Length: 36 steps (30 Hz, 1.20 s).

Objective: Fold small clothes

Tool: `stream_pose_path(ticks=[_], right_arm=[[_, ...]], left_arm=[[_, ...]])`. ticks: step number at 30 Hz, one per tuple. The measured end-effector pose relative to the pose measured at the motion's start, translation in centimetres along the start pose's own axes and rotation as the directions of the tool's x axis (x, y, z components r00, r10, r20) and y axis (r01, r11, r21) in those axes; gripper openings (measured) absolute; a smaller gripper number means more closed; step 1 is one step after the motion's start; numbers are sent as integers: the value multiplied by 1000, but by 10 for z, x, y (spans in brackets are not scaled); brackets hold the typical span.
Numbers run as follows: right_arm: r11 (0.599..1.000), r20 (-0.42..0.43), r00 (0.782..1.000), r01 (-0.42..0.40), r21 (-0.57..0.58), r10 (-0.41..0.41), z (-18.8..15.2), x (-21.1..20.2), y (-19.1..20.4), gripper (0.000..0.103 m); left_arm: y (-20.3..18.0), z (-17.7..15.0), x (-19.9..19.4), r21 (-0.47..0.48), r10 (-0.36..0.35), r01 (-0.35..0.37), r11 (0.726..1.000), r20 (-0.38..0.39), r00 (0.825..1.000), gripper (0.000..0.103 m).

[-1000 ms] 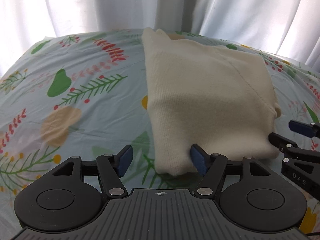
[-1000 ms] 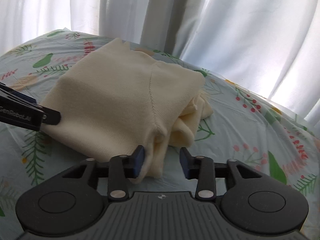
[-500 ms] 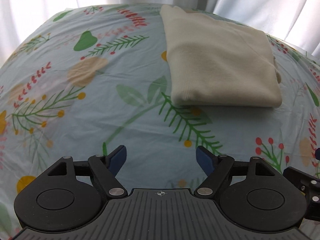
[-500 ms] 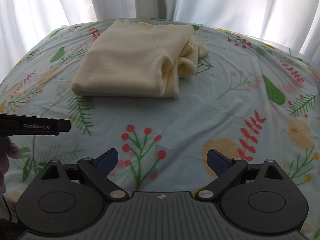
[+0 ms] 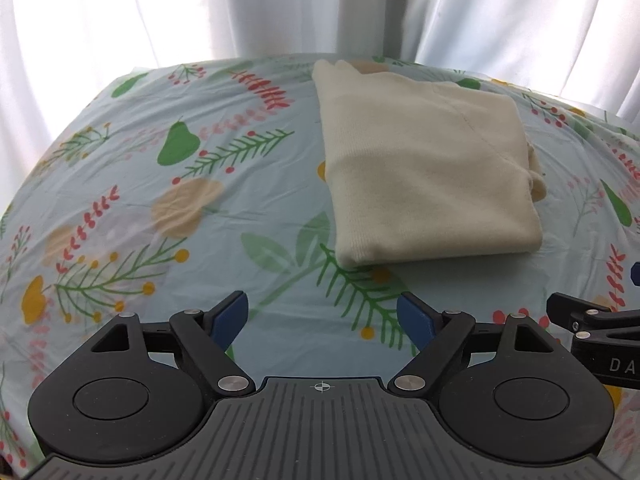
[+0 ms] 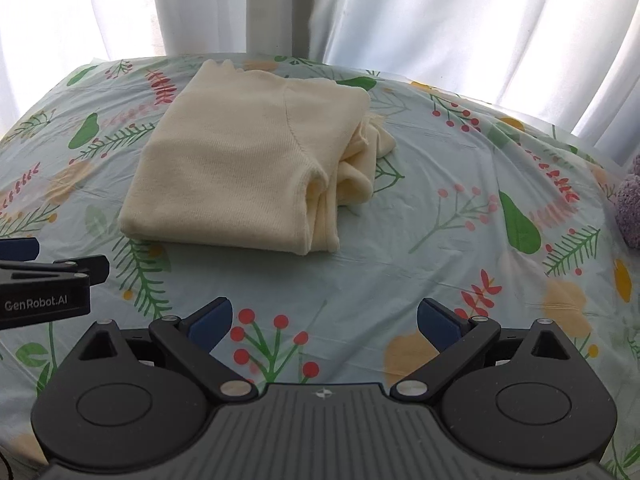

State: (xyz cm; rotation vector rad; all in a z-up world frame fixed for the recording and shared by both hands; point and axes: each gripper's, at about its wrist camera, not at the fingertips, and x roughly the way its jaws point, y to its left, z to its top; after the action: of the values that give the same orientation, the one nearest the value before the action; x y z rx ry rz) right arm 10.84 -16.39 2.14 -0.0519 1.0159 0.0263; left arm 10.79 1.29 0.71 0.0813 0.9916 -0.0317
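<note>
I see the cream knit garment [image 5: 428,172] lying folded into a thick rectangle on the floral sheet [image 5: 168,208], toward the far side of the surface and close to the white curtains [image 5: 240,4]. From the right wrist view its near edge is a neat fold, while the right side shows stacked layers and a loose bunch of fabric sticking out. My left gripper [image 5: 325,316] hovers over bare sheet just short of the garment's near corner; its jaws are opening, with nothing between the blue pads [image 5: 230,316]. My right gripper [image 6: 324,324] is released too, jaws spread wide over the printed red berries, nothing between them, clear of the cloth. Each gripper's tip shows at the edge of the other's view. A fuzzy purple object [image 6: 630,204] sits at the sheet's right edge.
</note>
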Motion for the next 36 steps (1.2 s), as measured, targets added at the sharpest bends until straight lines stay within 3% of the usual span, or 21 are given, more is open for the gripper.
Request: stream_pose_path(ticks=[6,36], right_arm=[[999,6,1000,9,-39,-9,9,1,8,99],[1000,-24,1000,9,-10,-9,11,9,4,99]], left_arm=[[2,6,0,-12,-7,7,1000,7,1000,88],[-6,8,3,21,-20,19,1000,19,1000,91]])
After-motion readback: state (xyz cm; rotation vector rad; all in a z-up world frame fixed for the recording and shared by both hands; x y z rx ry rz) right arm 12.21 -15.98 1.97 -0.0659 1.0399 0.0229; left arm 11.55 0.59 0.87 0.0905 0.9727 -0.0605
